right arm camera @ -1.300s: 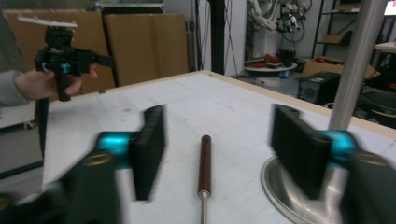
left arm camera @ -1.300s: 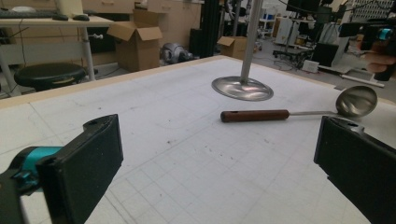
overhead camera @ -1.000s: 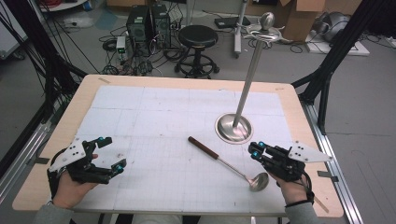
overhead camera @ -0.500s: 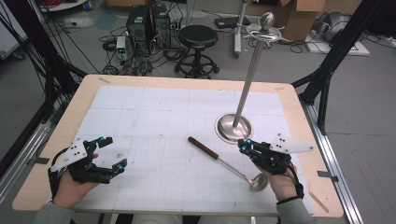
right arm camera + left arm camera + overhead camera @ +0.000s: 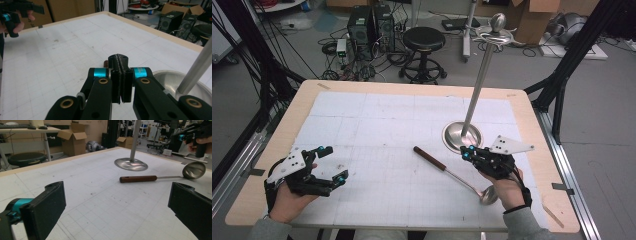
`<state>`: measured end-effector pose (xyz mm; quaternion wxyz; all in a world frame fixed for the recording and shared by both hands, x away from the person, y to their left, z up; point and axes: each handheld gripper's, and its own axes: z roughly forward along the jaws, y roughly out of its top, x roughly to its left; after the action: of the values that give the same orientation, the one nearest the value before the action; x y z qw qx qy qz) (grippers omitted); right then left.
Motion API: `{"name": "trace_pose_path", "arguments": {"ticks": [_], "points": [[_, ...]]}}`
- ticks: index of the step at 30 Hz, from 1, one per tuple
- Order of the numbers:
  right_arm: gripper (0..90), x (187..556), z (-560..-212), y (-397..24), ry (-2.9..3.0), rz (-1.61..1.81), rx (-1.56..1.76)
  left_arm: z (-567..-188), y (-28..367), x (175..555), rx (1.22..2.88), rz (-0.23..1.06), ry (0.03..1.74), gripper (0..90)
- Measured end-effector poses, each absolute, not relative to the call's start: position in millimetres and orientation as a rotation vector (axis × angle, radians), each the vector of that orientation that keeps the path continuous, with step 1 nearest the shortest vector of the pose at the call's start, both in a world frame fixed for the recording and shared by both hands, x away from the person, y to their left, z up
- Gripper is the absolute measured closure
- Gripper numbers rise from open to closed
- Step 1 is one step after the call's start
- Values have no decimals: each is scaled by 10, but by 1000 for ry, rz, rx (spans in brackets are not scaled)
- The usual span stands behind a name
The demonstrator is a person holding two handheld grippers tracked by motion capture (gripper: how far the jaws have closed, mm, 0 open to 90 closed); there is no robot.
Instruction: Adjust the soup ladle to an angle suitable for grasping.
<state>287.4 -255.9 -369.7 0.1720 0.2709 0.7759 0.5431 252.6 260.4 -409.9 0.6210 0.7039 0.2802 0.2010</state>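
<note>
The right gripper [image 5: 468,152] had its jaws pressed together on nothing, above the one ladle [image 5: 455,173] lying near the one metal stand [image 5: 463,135], while the left gripper [image 5: 331,165] was spread wide at the table's [image 5: 412,87] near left, with bare mat between.

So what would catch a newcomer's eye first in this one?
Probably the tall metal stand rising from its round base at the table's right of centre. In front of it lies a ladle with a dark wooden handle, bowl toward the person. The right gripper hovers shut just above the ladle's shaft, while the left gripper waits open at the near left.
</note>
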Motion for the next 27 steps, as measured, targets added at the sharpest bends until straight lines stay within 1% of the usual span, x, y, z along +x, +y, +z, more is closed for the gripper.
{"name": "trace_pose_path", "arguments": {"ticks": [8, 19, 23, 27], "points": [[899, 3033, -3751, -2428, 2253, 1493, 763, -4109, 2601, 2533, 1632, 456, 647, 19], [899, 3225, -3796, -2363, 2289, 1535, 833, -4123, 2590, 2540, 1643, 454, 658, 20], [900, 3343, -3769, -2297, 2361, 1481, 838, -4120, 2586, 2539, 1641, 444, 664, 19], [899, 3385, -3774, -2197, 2408, 1406, 803, -4120, 2573, 2533, 1644, 444, 660, 19]]}}
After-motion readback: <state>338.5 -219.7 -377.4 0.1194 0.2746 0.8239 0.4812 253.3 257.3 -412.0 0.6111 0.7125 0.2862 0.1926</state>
